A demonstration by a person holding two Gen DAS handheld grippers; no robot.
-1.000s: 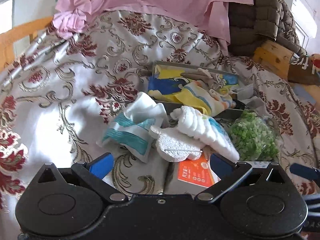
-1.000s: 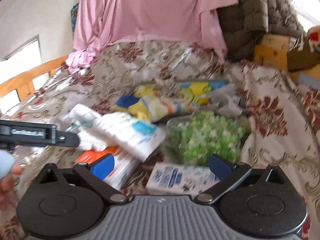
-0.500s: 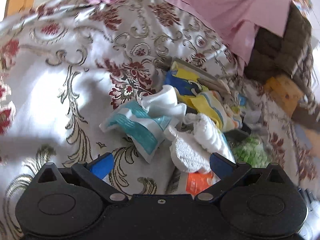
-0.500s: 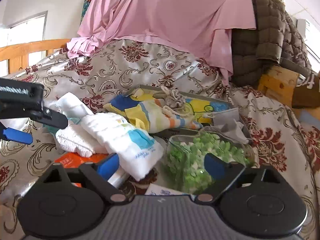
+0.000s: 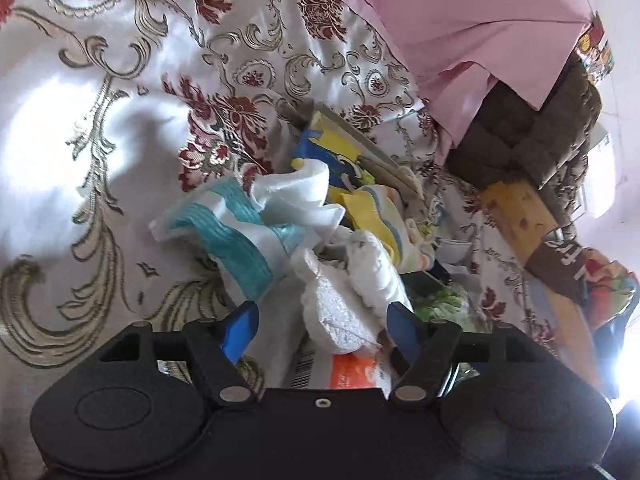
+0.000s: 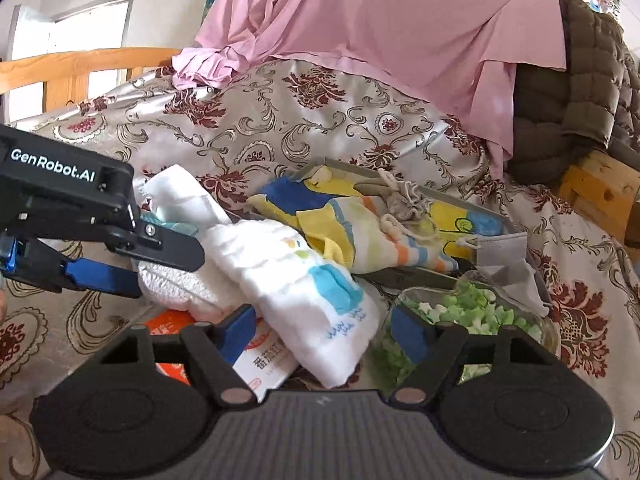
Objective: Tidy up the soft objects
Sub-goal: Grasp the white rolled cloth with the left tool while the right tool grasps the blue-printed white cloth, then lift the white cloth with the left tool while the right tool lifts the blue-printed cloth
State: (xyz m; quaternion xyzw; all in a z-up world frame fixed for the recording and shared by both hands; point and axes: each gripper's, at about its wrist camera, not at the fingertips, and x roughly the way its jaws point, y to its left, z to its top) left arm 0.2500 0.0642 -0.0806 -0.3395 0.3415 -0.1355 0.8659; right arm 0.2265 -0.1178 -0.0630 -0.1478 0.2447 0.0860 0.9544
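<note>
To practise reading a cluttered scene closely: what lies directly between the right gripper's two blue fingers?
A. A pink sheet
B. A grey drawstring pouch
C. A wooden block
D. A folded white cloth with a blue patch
D. In the right wrist view the folded white cloth with a blue patch lies between the closing jaws of the right gripper, its lower end hanging over a white and orange packet.

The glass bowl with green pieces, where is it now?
In the right wrist view the glass bowl sits low right, beside the white folded cloth and just in front of the grey tray.
</note>
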